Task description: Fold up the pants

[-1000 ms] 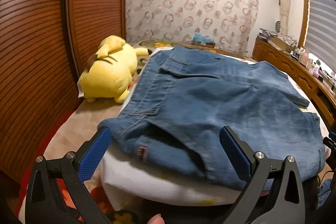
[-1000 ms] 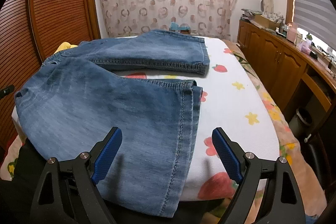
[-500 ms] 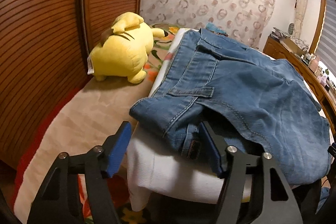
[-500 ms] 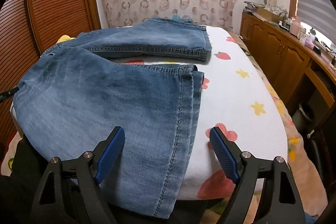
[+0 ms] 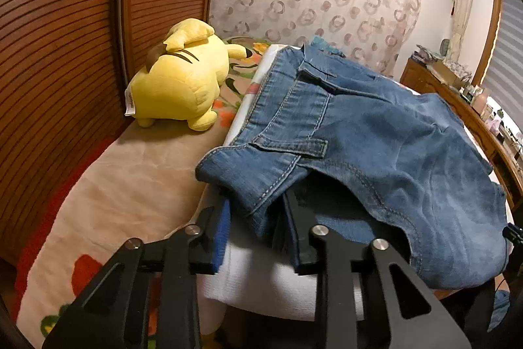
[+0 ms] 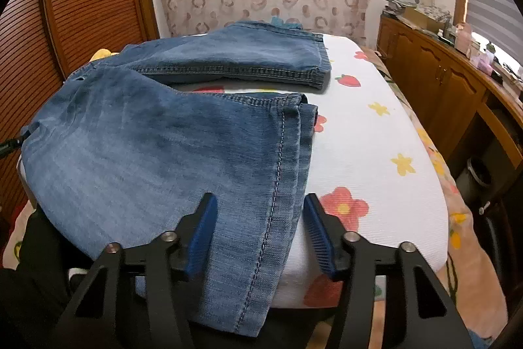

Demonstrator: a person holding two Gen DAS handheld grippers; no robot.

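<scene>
The left tool [image 5: 253,234] is closing on the near waistband corner of the jeans [image 5: 376,136] — denim sits between its pads. The right tool [image 6: 260,231] is closing too, straddling the near leg's hem [image 6: 278,172]. The jeans lie spread on the white pad [image 6: 376,159] — a yellow plush [image 5: 179,77] sits far left.

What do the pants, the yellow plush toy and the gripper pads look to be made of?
Pants: blue denim, faded, matte; visible weave, contrast stitching along the hem. Yellow plush toy: soft pile fabric, probably polyester; fuzzy surface, sewn tag. Pads: ridged blue, likely rubber or plastic, on black, seemingly plastic fingers.
</scene>
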